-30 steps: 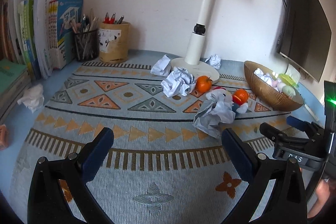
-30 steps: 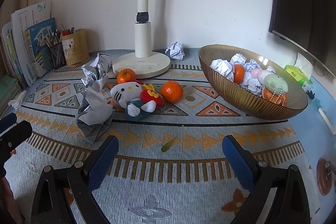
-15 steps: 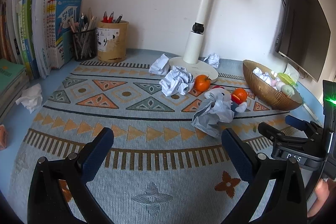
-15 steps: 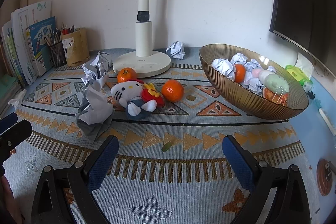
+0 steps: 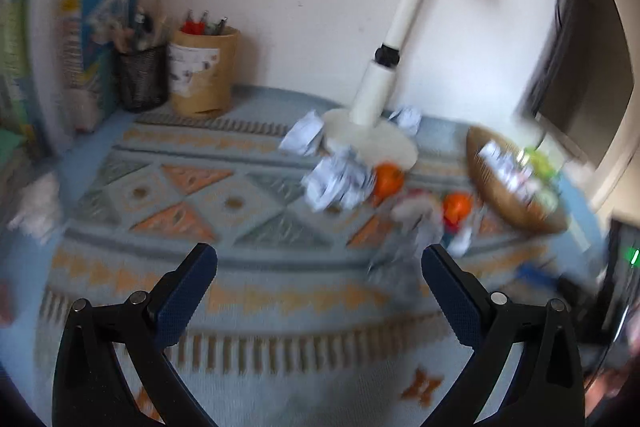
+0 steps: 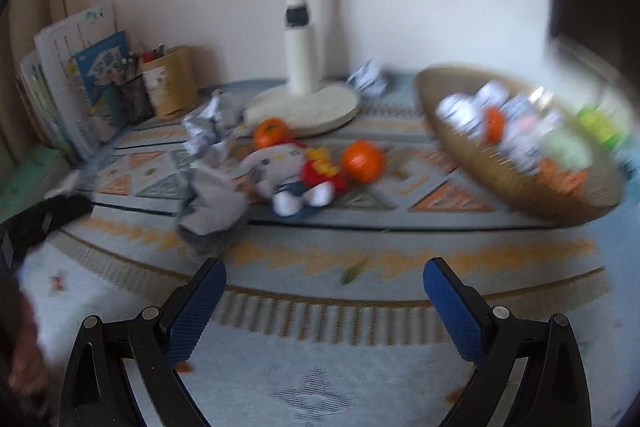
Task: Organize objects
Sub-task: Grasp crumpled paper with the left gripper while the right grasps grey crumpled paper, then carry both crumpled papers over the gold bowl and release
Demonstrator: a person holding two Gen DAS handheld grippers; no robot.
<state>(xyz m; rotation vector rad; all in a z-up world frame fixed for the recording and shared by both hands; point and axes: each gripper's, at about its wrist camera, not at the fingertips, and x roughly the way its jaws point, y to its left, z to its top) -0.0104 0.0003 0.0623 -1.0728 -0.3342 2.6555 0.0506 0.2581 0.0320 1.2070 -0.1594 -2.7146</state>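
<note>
The task looks partly done; the woven bowl (image 6: 520,187), at 2 o'clock in the right view, already holds paper balls, an orange and other small things; on the mat (image 6: 320,307) still lie a plush toy (image 6: 296,175) with two oranges (image 6: 362,163) at 12 o'clock and crumpled paper (image 6: 212,207) at 11 o'clock. The left gripper (image 5: 320,259) and right gripper (image 6: 324,275) both stand wide open, holding nothing.

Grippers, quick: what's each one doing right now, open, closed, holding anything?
Left gripper: open, nothing between its fingers, above the patterned mat.
Right gripper: open, holding nothing, also over the mat.
</note>
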